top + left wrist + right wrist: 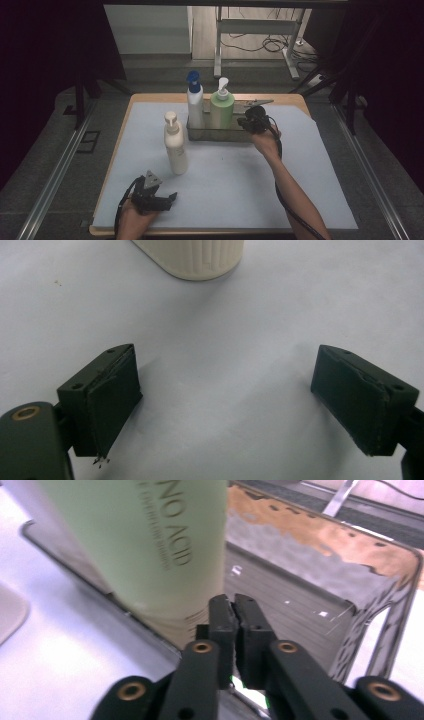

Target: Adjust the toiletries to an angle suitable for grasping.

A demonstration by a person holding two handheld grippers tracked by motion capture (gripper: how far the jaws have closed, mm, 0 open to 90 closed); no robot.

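My right claw (235, 611) is pinched shut on nothing, right beside the green bottle (145, 545) reading "NO ACID". Left claw (227, 405) sits wide open, empty, near the white bottle (192, 257).

High view: dim overall; surroundings near black at both sides, brightest patch the floor beyond the far edge of the surface (300, 165). Soft, short shadows; slight grain.
Left gripper view: even, cool light; faint shadows on the surface under the fingers (107, 400); cream bottle (192, 257) soft.
Right gripper view: green bottle (145, 545) blurred; wire basket (395, 625) smeared; fingers fairly sharp.
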